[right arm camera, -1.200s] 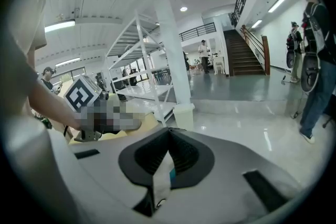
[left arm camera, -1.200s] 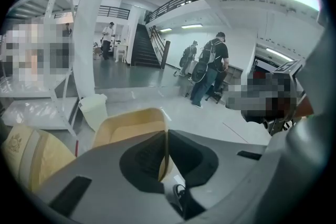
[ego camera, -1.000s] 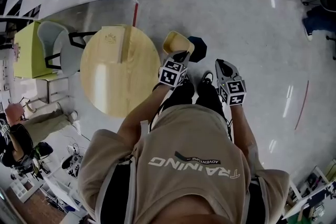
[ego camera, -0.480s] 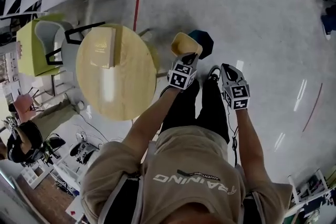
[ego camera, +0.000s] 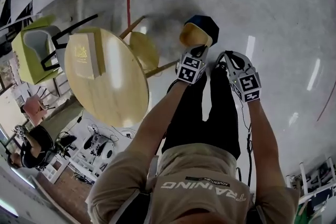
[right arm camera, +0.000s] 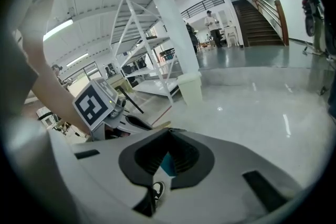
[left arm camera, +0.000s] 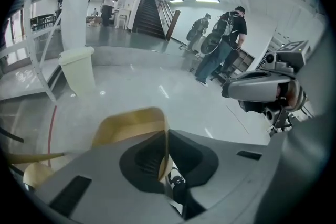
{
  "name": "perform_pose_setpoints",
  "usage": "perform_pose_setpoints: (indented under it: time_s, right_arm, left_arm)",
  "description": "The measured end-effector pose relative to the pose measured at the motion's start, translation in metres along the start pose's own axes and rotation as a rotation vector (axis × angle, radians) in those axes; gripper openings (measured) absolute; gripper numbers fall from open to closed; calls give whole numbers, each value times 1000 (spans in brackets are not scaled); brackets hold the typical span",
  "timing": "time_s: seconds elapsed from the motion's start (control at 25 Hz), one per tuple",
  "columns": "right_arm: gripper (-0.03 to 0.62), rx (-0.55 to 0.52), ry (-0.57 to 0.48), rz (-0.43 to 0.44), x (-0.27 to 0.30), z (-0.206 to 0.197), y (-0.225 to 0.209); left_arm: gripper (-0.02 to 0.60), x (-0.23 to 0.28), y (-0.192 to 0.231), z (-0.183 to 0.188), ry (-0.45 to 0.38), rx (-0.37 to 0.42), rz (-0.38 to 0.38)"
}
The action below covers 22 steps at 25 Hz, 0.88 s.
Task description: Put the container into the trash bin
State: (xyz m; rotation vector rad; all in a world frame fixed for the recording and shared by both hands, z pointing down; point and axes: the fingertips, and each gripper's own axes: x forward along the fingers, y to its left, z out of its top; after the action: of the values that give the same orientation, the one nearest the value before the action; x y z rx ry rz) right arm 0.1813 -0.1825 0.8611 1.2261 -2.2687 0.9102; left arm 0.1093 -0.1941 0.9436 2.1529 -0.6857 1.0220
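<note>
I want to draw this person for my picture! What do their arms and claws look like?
The left claw and right claw are pale grey, with dark ribbed pads. Each carries a cube with black-and-white square markers. A thin dark cable runs by the right arm. The person wears a tan short-sleeved T-shirt with white lettering.

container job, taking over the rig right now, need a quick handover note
Left gripper: shut on the wall of the container, held off the floor.
Right gripper: shut, empty, beside the left one.
Trash bin: dark, on the floor, just past the container in the head view.
Done: container is gripped and at the bin.
Left: get it over the opening, open the left jaws, let it drop in.
</note>
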Motion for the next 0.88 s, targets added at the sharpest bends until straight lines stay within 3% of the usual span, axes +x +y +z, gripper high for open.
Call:
perform_pose_setpoints:
  time_s: [0.36, 0.52, 0.88]
  right_arm:
    - [3, 33, 65, -7, 76, -86, -59]
    - [3, 62, 75, -12, 102, -106, -72]
    - [3, 75, 121, 49, 86, -139, -94]
  left_arm:
    - [23, 108, 22, -45, 59, 6, -27]
    - [23, 138, 37, -63, 90, 11, -39]
    - [25, 177, 31, -71, 135, -20, -18]
